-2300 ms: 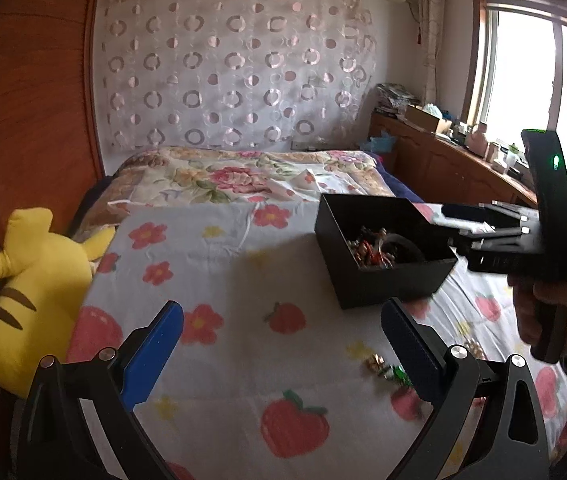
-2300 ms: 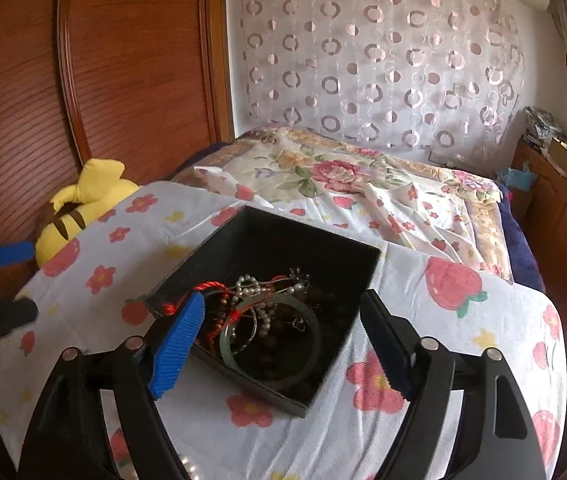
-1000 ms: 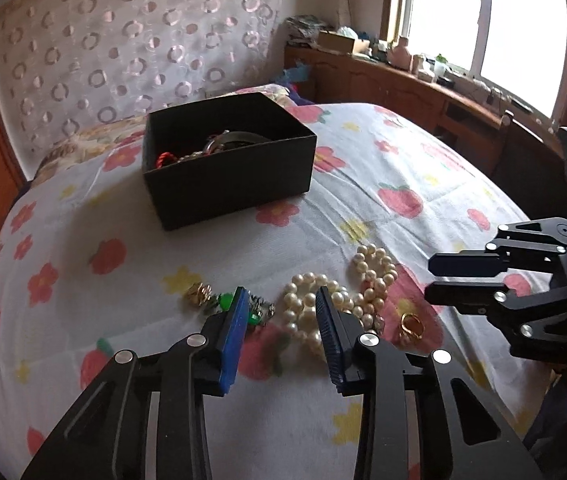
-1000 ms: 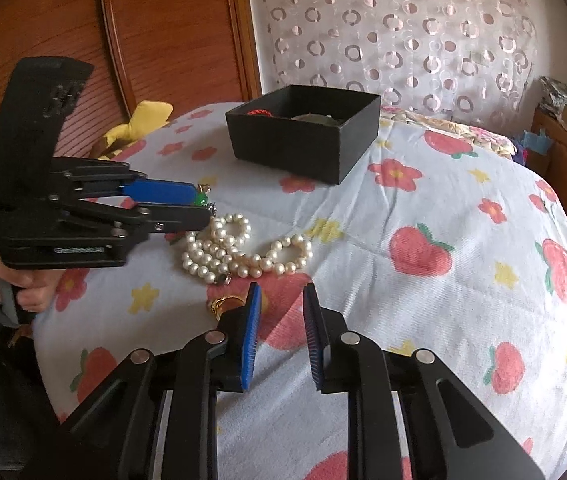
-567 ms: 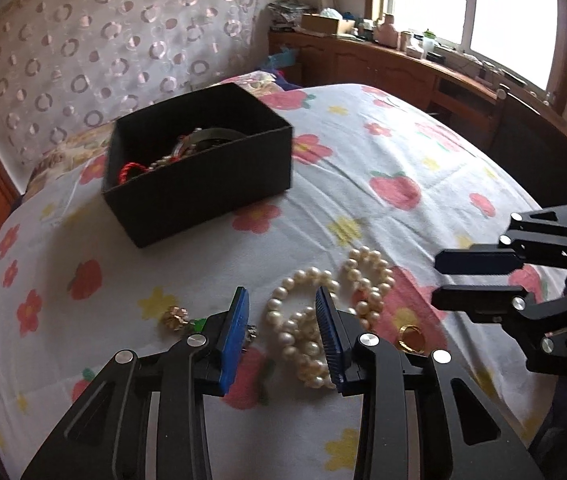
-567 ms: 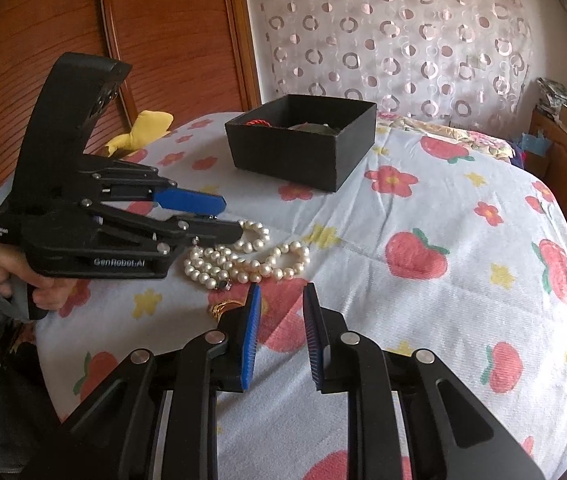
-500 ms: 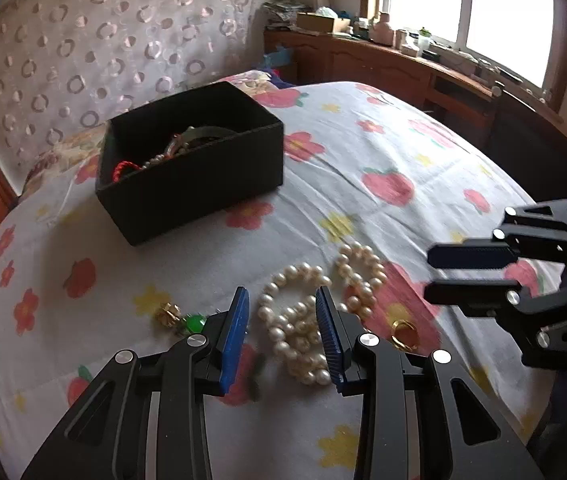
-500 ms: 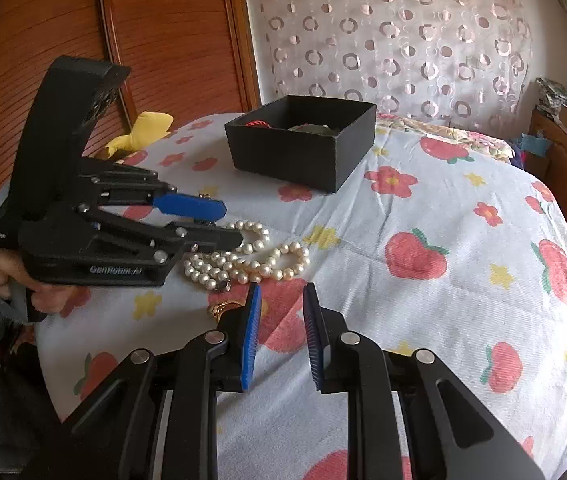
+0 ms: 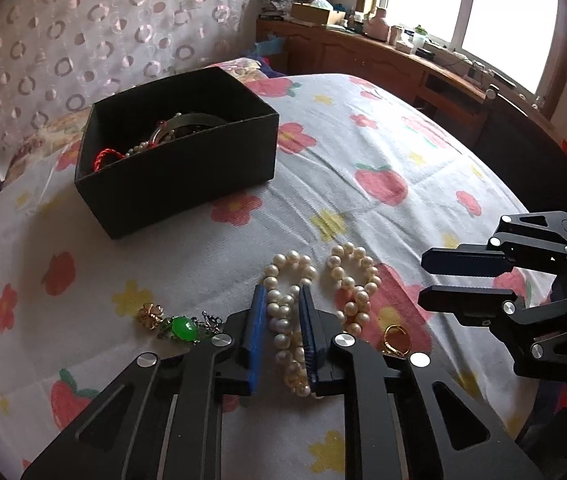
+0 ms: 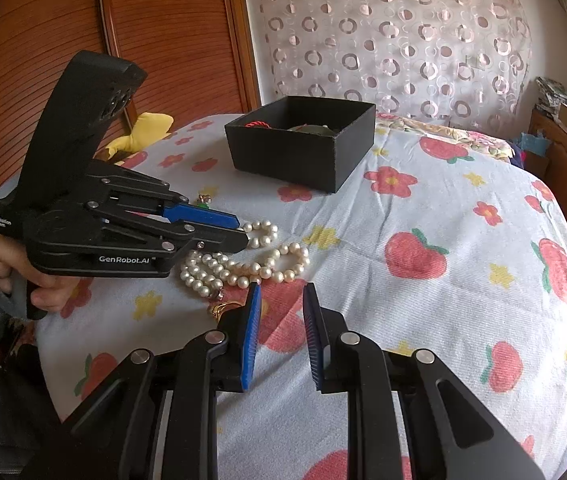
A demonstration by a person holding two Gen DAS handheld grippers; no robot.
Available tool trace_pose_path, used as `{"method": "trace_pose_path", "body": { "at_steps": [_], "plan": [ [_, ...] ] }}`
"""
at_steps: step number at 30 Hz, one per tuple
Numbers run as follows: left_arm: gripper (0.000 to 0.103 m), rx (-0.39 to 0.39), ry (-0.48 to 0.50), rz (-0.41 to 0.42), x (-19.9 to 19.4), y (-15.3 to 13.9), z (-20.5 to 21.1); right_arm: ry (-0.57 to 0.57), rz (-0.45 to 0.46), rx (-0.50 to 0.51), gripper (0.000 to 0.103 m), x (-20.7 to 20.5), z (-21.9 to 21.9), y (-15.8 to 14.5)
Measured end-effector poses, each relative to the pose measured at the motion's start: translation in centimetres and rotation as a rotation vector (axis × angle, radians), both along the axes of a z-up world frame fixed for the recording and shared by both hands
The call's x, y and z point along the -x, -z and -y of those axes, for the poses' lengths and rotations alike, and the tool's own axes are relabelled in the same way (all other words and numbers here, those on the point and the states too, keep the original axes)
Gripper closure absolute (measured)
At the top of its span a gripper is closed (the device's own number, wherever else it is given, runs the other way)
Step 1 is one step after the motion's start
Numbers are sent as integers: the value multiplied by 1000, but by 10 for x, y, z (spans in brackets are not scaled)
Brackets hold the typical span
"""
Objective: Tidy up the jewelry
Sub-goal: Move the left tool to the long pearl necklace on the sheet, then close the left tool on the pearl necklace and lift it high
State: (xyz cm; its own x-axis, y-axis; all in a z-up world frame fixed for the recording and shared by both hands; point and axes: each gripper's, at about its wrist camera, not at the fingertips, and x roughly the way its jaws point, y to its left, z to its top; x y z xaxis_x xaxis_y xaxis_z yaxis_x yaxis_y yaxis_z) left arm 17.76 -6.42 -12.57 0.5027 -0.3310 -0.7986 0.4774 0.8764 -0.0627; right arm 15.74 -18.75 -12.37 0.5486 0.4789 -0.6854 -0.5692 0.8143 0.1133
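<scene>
A white pearl necklace (image 9: 347, 276) lies looped on the flowered bedspread (image 9: 363, 140). My left gripper (image 9: 282, 300) points down at it with one strand between its jaws, which are closing onto the pearls. The right wrist view shows its tips at the necklace (image 10: 243, 270) too. My right gripper (image 10: 282, 292) hovers just right of the pearls, narrowly open with nothing between its fingers. A gold ring (image 9: 397, 340) sits beside the pearls. A green-stone pendant (image 9: 183, 327) and a gold flower piece (image 9: 150, 312) lie to the left. The black box (image 9: 175, 176) holds more jewelry.
A yellow plush toy (image 10: 143, 132) lies at the bed's far left by the wooden wardrobe (image 10: 63, 20). A wooden sideboard (image 9: 383, 60) under the window runs along the right side. A hand (image 10: 23, 276) holds the left gripper.
My left gripper shifted from beside the green pendant to over the pearl strand, and its jaws narrowed around it. The right gripper stayed where it was.
</scene>
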Motion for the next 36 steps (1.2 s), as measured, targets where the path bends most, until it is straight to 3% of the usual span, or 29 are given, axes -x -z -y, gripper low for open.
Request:
{"method": "trace_pose_path", "body": {
  "at_steps": [6,7,12,26,36],
  "plan": [
    [92,37,-14,60,16,-14,-5,-2,0,4,79,0,-1,0],
    [97,52,-21,78,20,-20,-6,-3,0,4,79,1,-1,0],
    [97,128,-53,187,43,-59,-19,-7,-4,10,79,0,-3,2],
    [97,212,-80,368,73,-129,-34,-53,-30,52,79,1,-18,6],
    [97,224,-95,421,85,-146,-46,-81,-48,132,79,-1,-32,11]
  ]
}}
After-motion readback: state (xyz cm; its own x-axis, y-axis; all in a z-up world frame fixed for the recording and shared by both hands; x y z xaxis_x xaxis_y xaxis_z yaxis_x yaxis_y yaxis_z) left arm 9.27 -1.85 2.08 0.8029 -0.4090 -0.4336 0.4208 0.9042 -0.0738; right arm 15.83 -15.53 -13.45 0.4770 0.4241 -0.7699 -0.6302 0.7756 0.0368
